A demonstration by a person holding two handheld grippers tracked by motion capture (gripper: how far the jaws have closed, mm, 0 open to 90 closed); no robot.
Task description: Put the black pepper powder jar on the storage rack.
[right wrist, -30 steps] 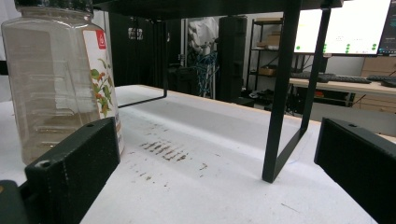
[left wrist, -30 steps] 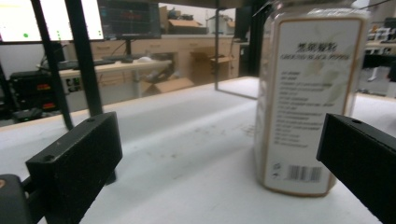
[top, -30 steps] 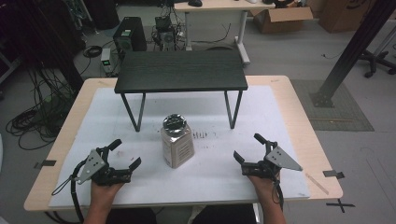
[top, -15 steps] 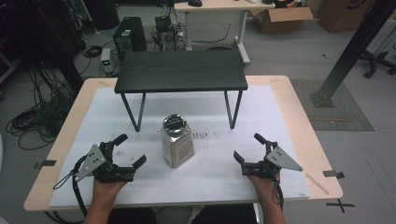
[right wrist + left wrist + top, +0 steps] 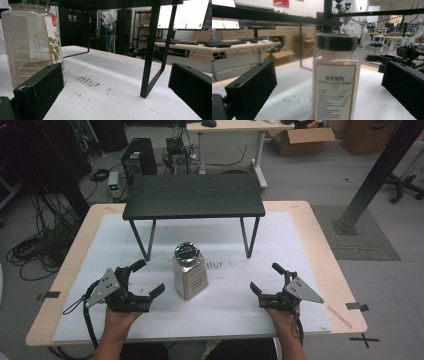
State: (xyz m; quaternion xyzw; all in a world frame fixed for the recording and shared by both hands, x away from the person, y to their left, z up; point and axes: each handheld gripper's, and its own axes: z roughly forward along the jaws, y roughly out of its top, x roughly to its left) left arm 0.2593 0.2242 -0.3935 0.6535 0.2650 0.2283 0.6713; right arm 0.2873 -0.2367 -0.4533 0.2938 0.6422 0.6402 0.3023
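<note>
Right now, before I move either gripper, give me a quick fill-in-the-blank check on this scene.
1. The jar label reads ground black ____.
2. The jar has a ____ lid.
3. The left gripper and right gripper both have their jaws ____.
4. The jar stands in front of the small black ____ on metal legs.

Missing words: pepper; black; open; table
</note>
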